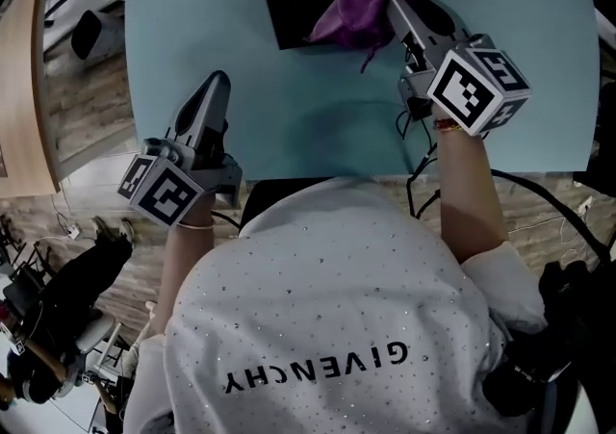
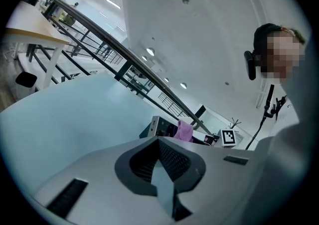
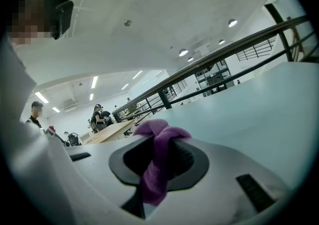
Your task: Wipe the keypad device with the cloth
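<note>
Keypad device (image 1: pixel 289 13): lies at far side of bench (image 1: pixel 289 134), half covered. Left tool (image 1: pixel 217 84): clenched on nothing, parked at near edge, apparently to leave room. Cloth (image 1: pixel 361 4): draped on device's right part, pinched by right tool (image 1: pixel 395 5), presumably for wiping.
</note>
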Motion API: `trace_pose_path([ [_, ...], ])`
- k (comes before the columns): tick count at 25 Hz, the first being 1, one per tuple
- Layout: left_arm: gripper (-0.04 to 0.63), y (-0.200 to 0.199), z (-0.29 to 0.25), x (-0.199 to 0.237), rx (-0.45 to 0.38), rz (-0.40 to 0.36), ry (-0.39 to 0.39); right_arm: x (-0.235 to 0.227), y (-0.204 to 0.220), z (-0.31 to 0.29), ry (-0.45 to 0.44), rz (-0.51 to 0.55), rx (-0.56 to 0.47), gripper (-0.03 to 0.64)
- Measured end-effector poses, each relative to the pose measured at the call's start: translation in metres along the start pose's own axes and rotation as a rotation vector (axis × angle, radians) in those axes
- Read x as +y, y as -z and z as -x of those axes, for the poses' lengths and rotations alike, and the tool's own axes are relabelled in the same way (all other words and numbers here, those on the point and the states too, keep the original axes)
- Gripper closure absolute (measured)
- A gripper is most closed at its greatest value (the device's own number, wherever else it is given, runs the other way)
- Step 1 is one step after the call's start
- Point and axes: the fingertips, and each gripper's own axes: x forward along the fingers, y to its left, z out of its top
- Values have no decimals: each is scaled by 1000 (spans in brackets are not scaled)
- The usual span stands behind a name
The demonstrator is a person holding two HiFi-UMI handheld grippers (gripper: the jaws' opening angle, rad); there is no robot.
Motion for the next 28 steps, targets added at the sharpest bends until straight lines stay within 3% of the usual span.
trace_pose_path([
  [3, 595, -11, 7, 2, -55, 27, -34, 5, -6, -1, -11, 7, -9, 548],
  [8, 595, -26, 13, 1, -117, -15, -92, 54, -21, -15, -151, 84, -57, 548],
  [15, 595, -31, 19, 4, -142, -12, -156, 129, 27, -57, -314, 116, 102, 546],
  [19, 595, -30, 9, 4, -136, -6, -155, 123, 51, -71, -295, 161, 201, 546],
  [28, 595, -13, 3, 2, -100, -3, -116, 74, 49, -45, -142, 91, 138, 546],
])
